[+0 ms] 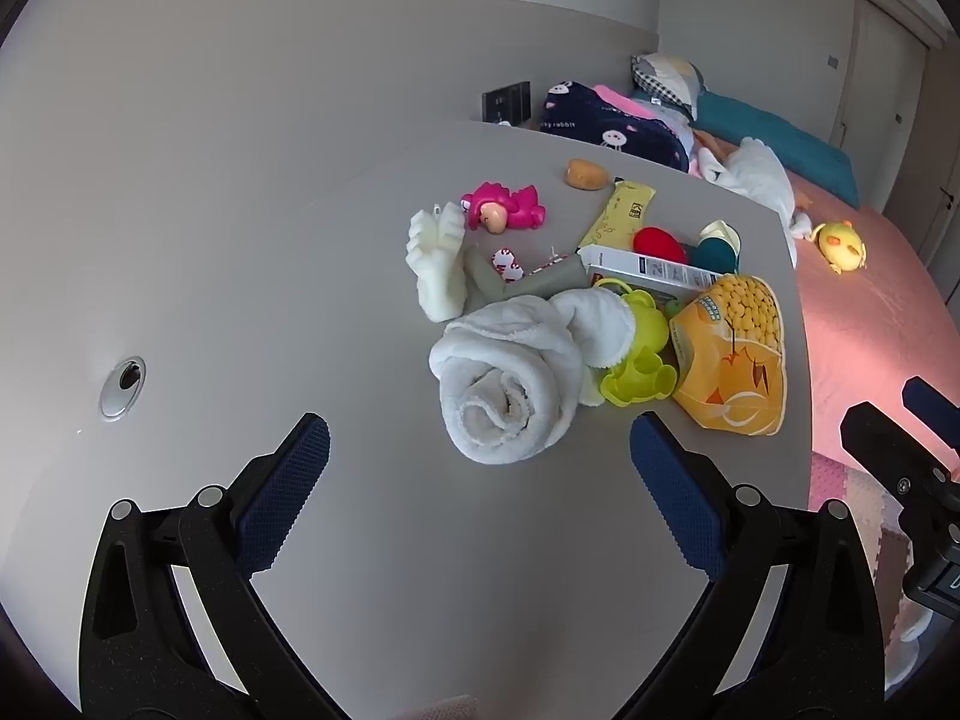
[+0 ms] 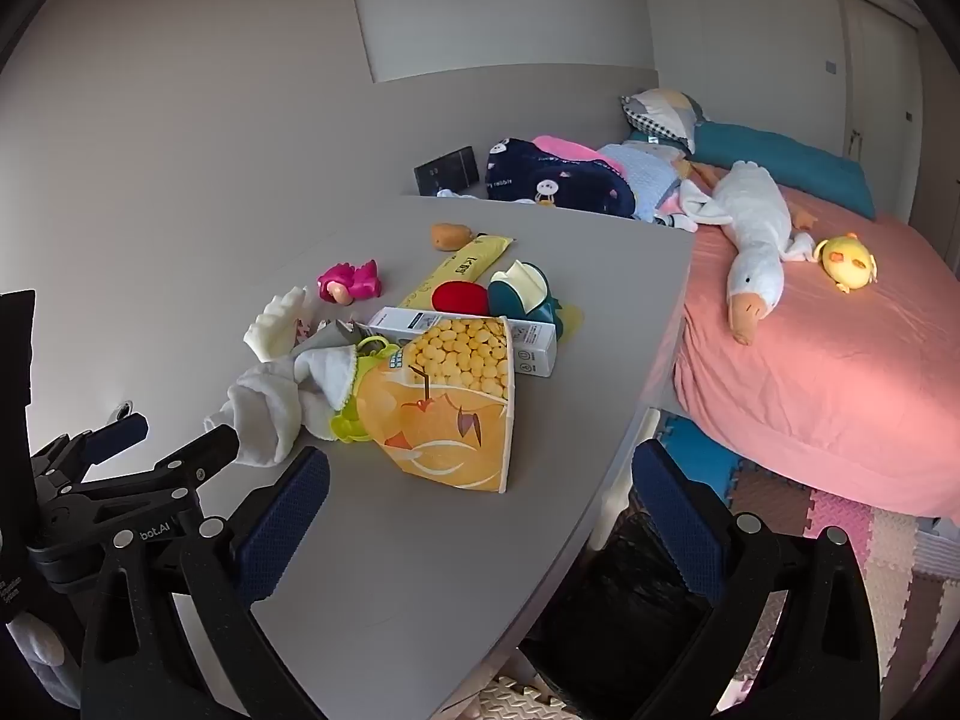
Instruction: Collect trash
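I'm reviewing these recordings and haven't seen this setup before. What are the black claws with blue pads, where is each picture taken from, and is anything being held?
They are two handheld grippers, one per hand, each carrying a fisheye camera that looks along its fingers. One view looks out over the left gripper, the other over the right gripper. Both stand open and hold nothing. On the grey table lies a pile: a rolled white towel, an orange snack bag, a white carton, a yellow wrapper, a pink toy and a potato. A black-lined bin sits below the table edge.

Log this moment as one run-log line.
left gripper: open, empty | right gripper: open, empty | snack bag: on table, untouched
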Tool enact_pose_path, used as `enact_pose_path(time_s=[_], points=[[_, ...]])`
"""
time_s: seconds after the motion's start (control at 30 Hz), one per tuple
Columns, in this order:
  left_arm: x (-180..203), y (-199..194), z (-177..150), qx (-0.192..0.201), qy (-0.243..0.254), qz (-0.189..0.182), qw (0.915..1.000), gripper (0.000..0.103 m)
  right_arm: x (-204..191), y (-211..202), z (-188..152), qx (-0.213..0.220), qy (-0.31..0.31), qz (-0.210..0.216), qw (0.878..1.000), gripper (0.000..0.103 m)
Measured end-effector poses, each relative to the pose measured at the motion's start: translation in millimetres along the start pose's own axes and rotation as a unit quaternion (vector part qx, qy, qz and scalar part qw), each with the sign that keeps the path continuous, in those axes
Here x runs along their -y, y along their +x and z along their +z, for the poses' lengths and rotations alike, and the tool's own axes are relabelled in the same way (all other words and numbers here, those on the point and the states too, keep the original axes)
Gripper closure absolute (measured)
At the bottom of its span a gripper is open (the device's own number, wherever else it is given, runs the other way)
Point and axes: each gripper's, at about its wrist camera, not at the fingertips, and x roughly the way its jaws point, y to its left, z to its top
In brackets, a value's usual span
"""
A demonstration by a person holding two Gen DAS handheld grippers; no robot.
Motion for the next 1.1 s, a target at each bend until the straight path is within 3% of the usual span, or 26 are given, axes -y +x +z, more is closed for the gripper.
enact_pose_path(time_s=[0.27,0.4,0.6,1.1], points=[[1.3,-8.0,-2.1,0.005,0.002,-0.001,1.0000,0.006,0.9,-1.2,-0.6,-0.003,0.001,-0.001,1.000,0.003],[-0.3,1.1,-5.4,-0.008,-0.012,-0.023,0.9996,0.006,3.5,-5.8,1.0,-0.002,0.001,-0.001,1.000,0.003],[0.3,-1.3,-6.1,-0.002,-0.003,-0.005,1.0000,0.006,4.0,-5.9,-0.5,0.000,0.003,0.000,1.000,0.003],[-1.8,-1.3,-4.6,-0.005,-0.008,-0.024,0.9997,0.006,7.9,-9.9,-0.8,0.004,0.004,-0.005,1.000,0.003]])
